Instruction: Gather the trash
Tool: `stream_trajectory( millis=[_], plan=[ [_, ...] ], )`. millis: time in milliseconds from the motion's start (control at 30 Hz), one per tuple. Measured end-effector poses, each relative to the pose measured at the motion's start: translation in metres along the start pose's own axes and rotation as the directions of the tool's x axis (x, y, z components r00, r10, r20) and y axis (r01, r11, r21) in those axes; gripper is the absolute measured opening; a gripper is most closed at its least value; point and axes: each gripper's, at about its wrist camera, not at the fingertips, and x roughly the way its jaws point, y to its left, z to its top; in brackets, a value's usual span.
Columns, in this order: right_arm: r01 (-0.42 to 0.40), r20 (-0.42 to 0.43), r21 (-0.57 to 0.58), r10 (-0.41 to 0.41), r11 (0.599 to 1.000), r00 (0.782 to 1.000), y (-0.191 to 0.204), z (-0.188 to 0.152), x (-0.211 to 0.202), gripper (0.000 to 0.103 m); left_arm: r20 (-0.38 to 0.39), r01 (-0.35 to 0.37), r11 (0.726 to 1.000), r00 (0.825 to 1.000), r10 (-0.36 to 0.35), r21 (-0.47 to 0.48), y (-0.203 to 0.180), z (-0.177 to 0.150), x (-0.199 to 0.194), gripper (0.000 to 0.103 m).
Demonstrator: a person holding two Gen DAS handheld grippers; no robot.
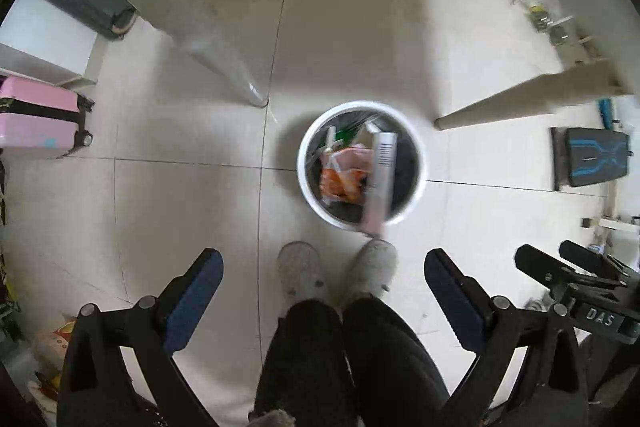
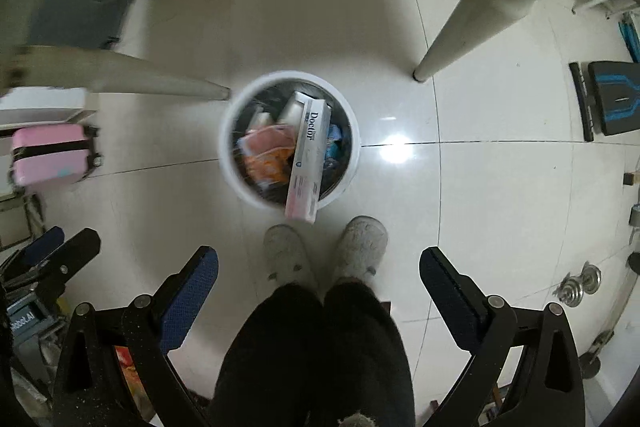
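box over the bin, both claws wide apart

the left gripper [image 1: 322, 281] and the right gripper [image 2: 319, 279] both point down at the pale tiled floor [image 1: 192, 195], each with its blue-padded fingers [image 2: 188, 299] spread wide and nothing between them. below stands a round white plastic trash bin [image 2: 229, 151] with a dark liner, holding an orange-and-clear crumpled wrapper [image 2: 266, 155] and other blurred scraps. a long white and pink cardboard box printed "doctor" [image 2: 307, 163] lies tilted across the bin, its pink end jutting over the near rim. just beside the bin are the person's grey fuzzy slippers [image 2: 362, 245]. a pink hard-shell suitcase [image 2: 50, 155] stands well apart, off to the left.
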Motion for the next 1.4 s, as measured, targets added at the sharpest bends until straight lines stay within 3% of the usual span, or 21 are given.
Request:
stream_trajectory(
  millis=[200,367,667,1000,1267,1400],
  plan=[
    [-0.049,0.056,-0.022,0.05,0.999,0.997,0.013,-0.046,-0.148,0.102,0.067,0.053,0.998,0.996,-0.055,0.034,-0.017,-0.026,-0.122,0.103],
    [-0.107,0.095,-0.043,0.111,0.993,0.989,0.016,-0.085,-0.245,0.102,0.12,0.098,0.992,0.987,-0.107,0.075,-0.027,-0.046,-0.193,0.103],
    [-0.191,0.183,-0.082,0.203,0.978,0.962,0.025,-0.144,-0.367,0.102,0.191,0.206,0.969,0.954,-0.23,0.134,-0.036,-0.08,-0.289,0.103],
    [-0.249,0.249,-0.121,0.273,0.961,0.929,0.036,-0.184,-0.443,0.102,0.277,0.283,0.946,0.907,-0.317,0.157,-0.024,-0.097,-0.357,0.103],
    [-0.278,0.265,-0.14,0.307,0.95,0.914,0.048,-0.186,-0.447,0.102,0.308,0.287,0.945,0.895,-0.323,0.156,-0.015,-0.104,-0.376,0.103],
    [-0.283,0.246,-0.151,0.313,0.947,0.917,0.052,-0.184,-0.446,0.102,0.31,0.293,0.943,0.892,-0.329,0.16,-0.015,-0.105,-0.377,0.103]
  ],
)
